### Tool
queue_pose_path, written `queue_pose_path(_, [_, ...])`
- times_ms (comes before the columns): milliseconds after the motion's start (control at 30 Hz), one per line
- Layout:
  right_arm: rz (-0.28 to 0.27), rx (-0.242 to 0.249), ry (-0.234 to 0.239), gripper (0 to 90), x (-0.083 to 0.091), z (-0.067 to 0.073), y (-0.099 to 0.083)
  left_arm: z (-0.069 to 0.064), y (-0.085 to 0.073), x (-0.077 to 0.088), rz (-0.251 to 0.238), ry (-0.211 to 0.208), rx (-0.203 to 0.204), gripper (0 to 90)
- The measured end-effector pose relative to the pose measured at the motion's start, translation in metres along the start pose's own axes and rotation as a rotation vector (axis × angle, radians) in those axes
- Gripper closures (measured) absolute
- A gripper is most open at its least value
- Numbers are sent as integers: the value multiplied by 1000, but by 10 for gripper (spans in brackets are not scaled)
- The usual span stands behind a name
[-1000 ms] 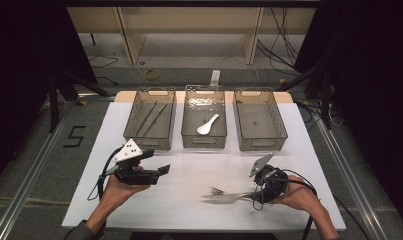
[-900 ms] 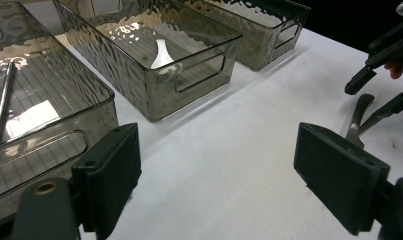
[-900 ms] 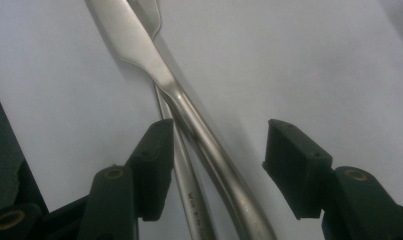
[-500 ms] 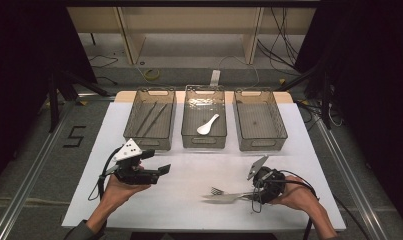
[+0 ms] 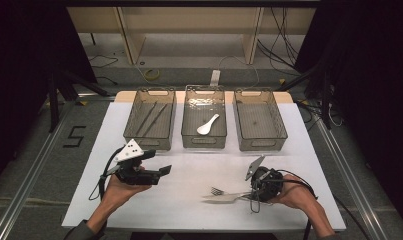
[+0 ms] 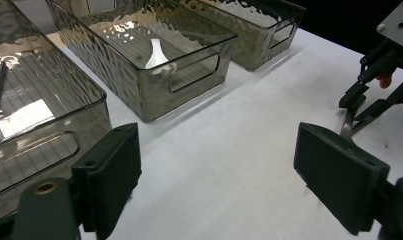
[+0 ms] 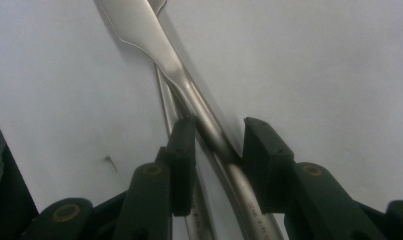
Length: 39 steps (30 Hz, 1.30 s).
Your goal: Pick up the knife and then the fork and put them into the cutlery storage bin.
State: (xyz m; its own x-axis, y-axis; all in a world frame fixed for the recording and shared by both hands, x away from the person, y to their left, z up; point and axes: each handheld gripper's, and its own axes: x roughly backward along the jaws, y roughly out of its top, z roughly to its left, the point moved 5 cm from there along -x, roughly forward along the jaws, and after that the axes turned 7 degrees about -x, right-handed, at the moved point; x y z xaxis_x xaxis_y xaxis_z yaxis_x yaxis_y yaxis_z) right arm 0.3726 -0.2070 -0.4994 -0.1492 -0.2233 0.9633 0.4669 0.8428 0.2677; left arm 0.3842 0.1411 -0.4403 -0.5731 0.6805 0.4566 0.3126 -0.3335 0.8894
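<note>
Jaws of right gripper just been closing, now narrow, straddling knife handle on bench; pads close beside it, firm contact unclear. Fork crossed beneath knife, its handle by one jaw. Jaws of left gripper wide apart, nothing between, hovering over bare bench.
</note>
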Motion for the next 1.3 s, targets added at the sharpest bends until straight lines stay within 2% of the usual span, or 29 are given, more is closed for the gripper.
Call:
queue_pose_path(33, [7,-14,5,667,1,2,0,0,0,0,1,0,-1,183])
queue_pose_path(167, [11,20,-4,665,0,0,1,-1,0,-1,2,-1,1,183])
queue_pose_path(200, [19,2,3,664,0,2,2,-1,0,-1,4,-1,-1,183])
queue_pose_path(267, [10,17,6,660,-1,0,3,-1,0,-1,7,-2,-2,183])
queue_pose_path(367, [20,3,29,650,-3,1,4,-1,0,-2,8,-5,0,184])
queue_pose_path(400, [37,24,19,643,-6,0,4,-1,0,-2,10,-5,-1,184])
queue_pose_path(500, [66,33,10,648,-7,2,6,-2,0,-2,11,-5,-6,184])
queue_pose_path(1067, [76,53,-6,723,-7,8,7,-2,0,-2,11,-7,-11,186])
queue_pose_path(1300, [86,108,-18,764,-7,10,7,-2,0,-2,12,-5,-13,187])
